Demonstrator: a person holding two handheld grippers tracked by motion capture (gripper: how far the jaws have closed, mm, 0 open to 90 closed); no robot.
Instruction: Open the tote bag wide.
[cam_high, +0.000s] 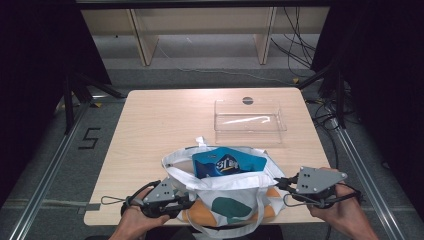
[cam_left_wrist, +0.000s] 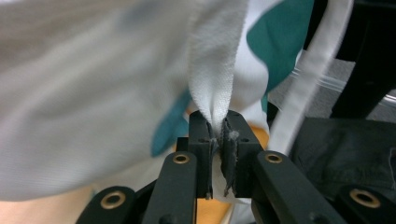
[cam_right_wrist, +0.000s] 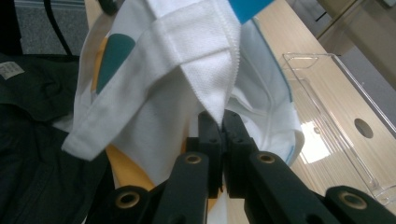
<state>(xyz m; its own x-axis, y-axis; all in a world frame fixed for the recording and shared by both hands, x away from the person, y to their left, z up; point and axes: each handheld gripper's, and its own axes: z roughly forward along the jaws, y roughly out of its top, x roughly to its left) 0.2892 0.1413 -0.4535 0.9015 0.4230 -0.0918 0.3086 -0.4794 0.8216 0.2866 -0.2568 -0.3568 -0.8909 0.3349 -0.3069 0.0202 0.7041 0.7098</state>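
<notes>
A white tote bag (cam_high: 227, 202) with teal and orange patches stands at the table's near edge, its mouth held wide. A blue snack packet (cam_high: 227, 162) sticks up out of it. My left gripper (cam_high: 187, 202) is at the bag's left side, and in the left gripper view its jaws (cam_left_wrist: 219, 133) are shut on a pinched fold of the white cloth (cam_left_wrist: 212, 70). My right gripper (cam_high: 277, 184) is at the bag's right side, shut on the rim's hem (cam_right_wrist: 196, 65), as the right gripper view (cam_right_wrist: 222, 126) shows.
A clear plastic tray (cam_high: 250, 117) lies empty on the wooden table (cam_high: 160, 120) behind the bag, right of centre, with a round hole beyond it. A loose white handle strap (cam_left_wrist: 317, 60) hangs near the left gripper. Black frames and cables flank the table.
</notes>
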